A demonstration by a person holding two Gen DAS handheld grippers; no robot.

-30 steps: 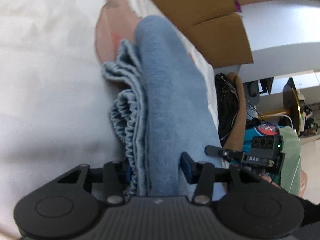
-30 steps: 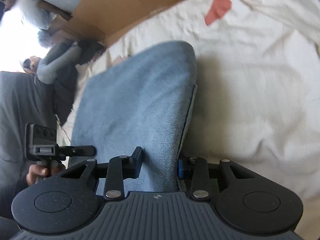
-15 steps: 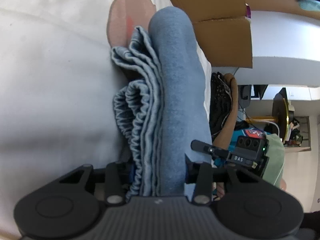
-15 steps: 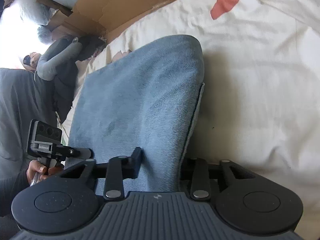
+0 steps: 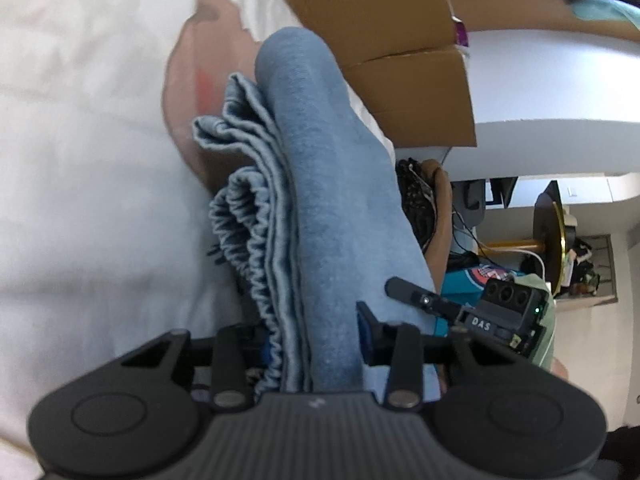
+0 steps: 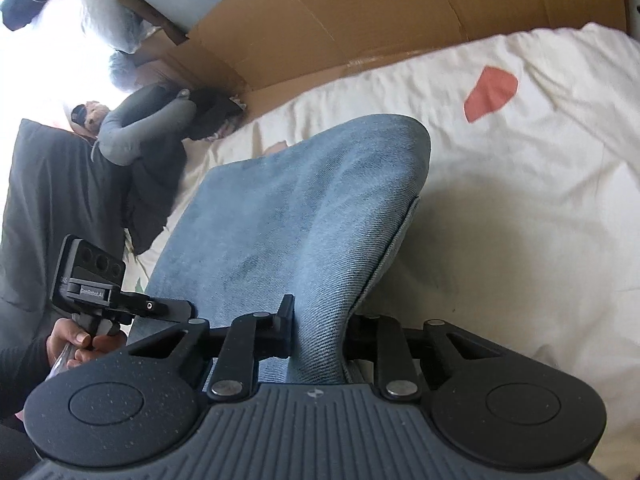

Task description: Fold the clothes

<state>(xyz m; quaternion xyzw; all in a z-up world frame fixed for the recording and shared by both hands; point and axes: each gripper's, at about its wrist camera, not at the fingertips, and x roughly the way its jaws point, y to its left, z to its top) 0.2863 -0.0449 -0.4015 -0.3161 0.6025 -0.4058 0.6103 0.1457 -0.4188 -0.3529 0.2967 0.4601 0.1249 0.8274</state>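
Two claws (image 5: 312,340) (image 6: 316,334) clamped on folded blue garment (image 5: 320,208), beside cardboard box (image 6: 360,12).

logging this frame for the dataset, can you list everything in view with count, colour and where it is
folded garment: one, blue denim-like cloth with a gathered edge, held over the bed, clamped by both grippers
bed sheet: one, cream-white with red-pink patches, under the garment
cardboard boxes: at least two, brown, along the far edge of the bed
dark clothes pile: one heap, grey and black, at the bed's edge by the boxes
left gripper: one, black, shut on the garment's layered edge
right gripper: one, black, shut on the garment
hand: one, holding the left gripper's handle, seen in the right wrist view
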